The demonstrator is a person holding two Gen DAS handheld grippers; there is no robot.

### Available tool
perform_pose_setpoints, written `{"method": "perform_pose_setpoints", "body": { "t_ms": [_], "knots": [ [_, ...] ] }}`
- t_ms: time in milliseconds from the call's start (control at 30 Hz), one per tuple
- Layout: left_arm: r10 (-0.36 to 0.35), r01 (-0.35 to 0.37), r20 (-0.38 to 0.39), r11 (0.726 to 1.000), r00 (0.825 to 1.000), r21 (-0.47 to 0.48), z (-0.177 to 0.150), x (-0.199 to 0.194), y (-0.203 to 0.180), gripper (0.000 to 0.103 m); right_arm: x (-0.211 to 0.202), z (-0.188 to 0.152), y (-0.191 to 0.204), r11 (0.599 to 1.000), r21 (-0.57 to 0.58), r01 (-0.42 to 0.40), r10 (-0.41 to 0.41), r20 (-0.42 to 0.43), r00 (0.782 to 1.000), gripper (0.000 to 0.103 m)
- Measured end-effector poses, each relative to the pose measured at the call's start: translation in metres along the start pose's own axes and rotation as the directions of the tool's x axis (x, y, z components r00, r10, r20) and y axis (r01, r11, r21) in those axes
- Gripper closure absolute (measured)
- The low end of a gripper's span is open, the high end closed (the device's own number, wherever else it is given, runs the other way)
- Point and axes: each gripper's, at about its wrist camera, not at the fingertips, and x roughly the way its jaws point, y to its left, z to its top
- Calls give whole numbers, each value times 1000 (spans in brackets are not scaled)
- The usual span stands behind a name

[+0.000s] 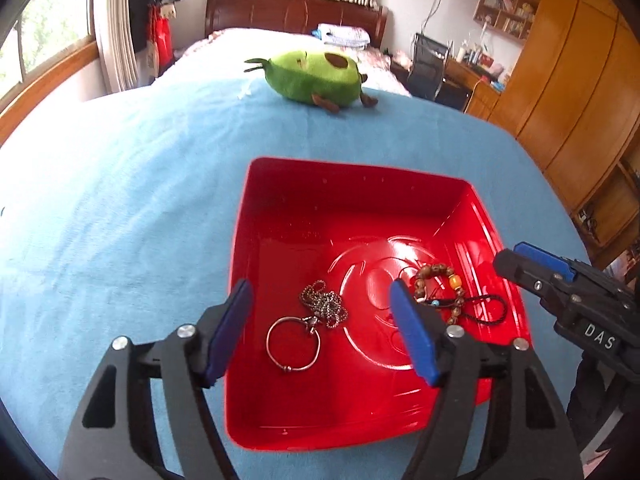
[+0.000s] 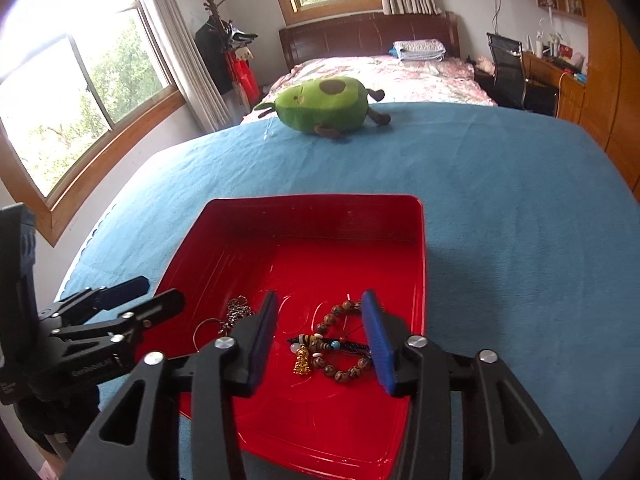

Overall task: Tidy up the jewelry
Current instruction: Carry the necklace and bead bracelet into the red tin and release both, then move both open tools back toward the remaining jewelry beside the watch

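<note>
Blue bedspread [image 1: 120,200] under red tray [image 1: 360,192]

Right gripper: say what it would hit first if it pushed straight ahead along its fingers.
Most likely the beaded bracelet lying in the red tray, which sits between the open fingers of the right gripper. Depth is unclear, so it might touch the tray floor just beyond it instead.

1. One red tray [image 1: 360,192] on one blue blanket [image 1: 120,208].
2. Two jewelry pieces inside — one silver chain necklace with ring [image 1: 316,316], one beaded bracelet [image 2: 340,344].
3. One avocado plush toy [image 1: 316,74].
4. Two grippers — left gripper [image 1: 324,328], right gripper [image 2: 320,340].
</note>
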Motion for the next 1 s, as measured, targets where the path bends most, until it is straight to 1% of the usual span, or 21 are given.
{"method": "perform_pose_setpoints", "body": {
  "t_ms": [33, 67, 167, 200, 267, 367, 533, 633, 700, 800, 867, 933, 1000],
  "knots": [
    [0, 0, 5, 1000, 1000, 2, -1, -4, 0, 21, -2, 0, 0, 1000, -3, 11, -11, 7, 1000, 44],
    [4, -4, 12, 1000, 1000, 1, -3, -9, 0, 17, -5, 0, 1, 1000, -7, 22, -22, 14, 1000, 37],
    [28, -28, 46, 1000, 999, 4, -7, -23, 0, 13, -18, -2, 2, 998, -17, 62, -62, 52, 997, 23],
    [33, -33, 53, 999, 998, 7, -8, -27, 0, 13, -22, -3, 1, 997, -18, 72, -71, 61, 996, 20],
    [49, -49, 66, 999, 997, 9, -12, -36, 2, 13, -31, -5, 0, 997, -14, 81, -79, 77, 994, 10],
    [60, -60, 79, 998, 995, -4, -18, -49, 7, 12, -45, -12, 0, 993, -17, 113, -111, 97, 989, 4],
    [71, -71, 75, 997, 995, -11, -35, -67, 16, 11, -59, -28, 0, 993, -19, 119, -117, 85, 989, 4],
    [84, -84, 62, 996, 995, -2, -52, -75, 24, 10, -64, -41, 0, 992, -16, 128, -127, 56, 990, 4],
    [91, -91, 44, 996, 995, 6, -67, -80, 29, 9, -66, -51, 0, 992, -22, 121, -121, 39, 992, 4],
    [89, -89, 10, 996, 996, 23, -91, -83, 36, 9, -71, -74, -3, 997, -22, 78, -77, 22, 997, 4],
    [90, -90, -18, 995, 996, 31, -110, -84, 40, 9, -73, -90, -4, 999, -13, 47, -47, -5, 999, 4],
    [81, -79, -51, 996, 995, 42, -128, -84, 44, 9, -76, -104, -3, 1000, -15, 9, -9, -19, 1000, 4],
    [73, -70, -78, 997, 994, 39, -140, -83, 47, 9, -80, -118, 0, 1000, -20, -3, 2, -24, 1000, 4]
  ]
}}
